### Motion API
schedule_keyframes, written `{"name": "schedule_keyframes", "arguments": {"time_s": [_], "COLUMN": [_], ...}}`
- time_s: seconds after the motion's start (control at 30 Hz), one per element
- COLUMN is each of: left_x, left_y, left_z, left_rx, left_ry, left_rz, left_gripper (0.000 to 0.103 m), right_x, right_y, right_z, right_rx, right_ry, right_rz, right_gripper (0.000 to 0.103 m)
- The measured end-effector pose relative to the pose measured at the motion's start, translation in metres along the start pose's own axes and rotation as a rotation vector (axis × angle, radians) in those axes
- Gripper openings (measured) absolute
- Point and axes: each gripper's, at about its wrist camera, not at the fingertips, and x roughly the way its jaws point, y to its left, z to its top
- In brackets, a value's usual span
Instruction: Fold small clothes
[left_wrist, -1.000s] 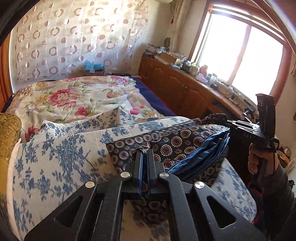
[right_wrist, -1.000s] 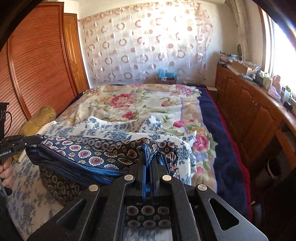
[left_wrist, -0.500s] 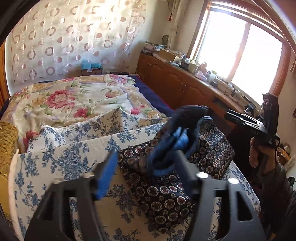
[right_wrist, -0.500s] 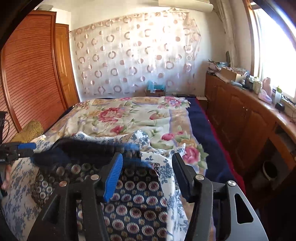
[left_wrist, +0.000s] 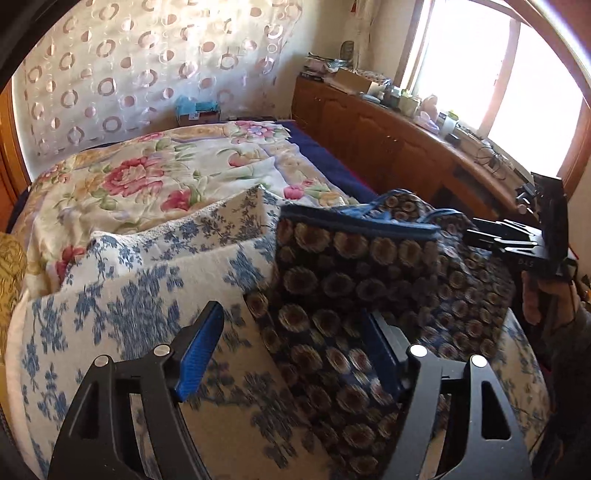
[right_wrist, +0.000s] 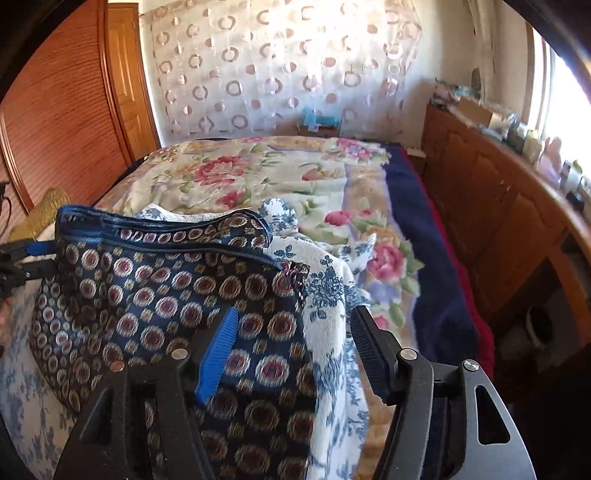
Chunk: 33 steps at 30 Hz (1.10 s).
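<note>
A dark navy garment (left_wrist: 354, 280) printed with round medallions lies folded on a white cloth with blue flowers (left_wrist: 122, 302); its blue-lined edge faces the far side. My left gripper (left_wrist: 291, 332) hovers just above the garment's near left part. Its jaws are opening and the pads touch nothing. My right gripper (right_wrist: 293, 321) hangs over the garment (right_wrist: 166, 295) at its right edge, jaws also opening, with only cloth lying below them. Each gripper shows in the other's view: the right gripper (left_wrist: 517, 243) and the left gripper (right_wrist: 29, 251).
The blue-flowered cloth covers a bed with a rose-patterned bedspread (left_wrist: 147, 173). A wooden cabinet (right_wrist: 498, 206) with clutter on top runs along the right under a window. A slatted wooden wardrobe (right_wrist: 55, 122) stands on the left, with a yellow cushion (right_wrist: 44, 210) by it.
Both grippers went from shut on the garment's upper edge to wide apart. The lifted edge dropped, so the garment now lies folded over. Both grippers sank a little.
</note>
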Motion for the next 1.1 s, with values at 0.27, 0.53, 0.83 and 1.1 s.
{"name": "schedule_keyframes", "arguments": {"time_s": [0.27,0.53,0.83,1.1], "left_x": [0.004,-0.008,0.006,0.019], "left_y": [0.025,0.034,0.006,0.009], "left_z": [0.001,-0.002,-0.006,-0.011], "left_rx": [-0.03,-0.084,-0.058,-0.088], "left_ry": [-0.085,-0.096,-0.016,0.036], "left_rz": [0.184,0.127,0.023,-0.002], "left_gripper": [0.072,0.072,0.072,0.072], "right_x": [-0.008,-0.008,-0.014,-0.011], "right_y": [-0.005,-0.014,-0.013,-0.023], "right_z": [0.019,0.027,0.033,0.01], "right_rx": [-0.044,-0.005,0.027,0.048], "right_ry": [-0.083,-0.099,-0.073,-0.011], "right_rz": [0.122,-0.083,-0.036,0.001], "right_gripper": [0.002,0.002,0.013,0.06]}}
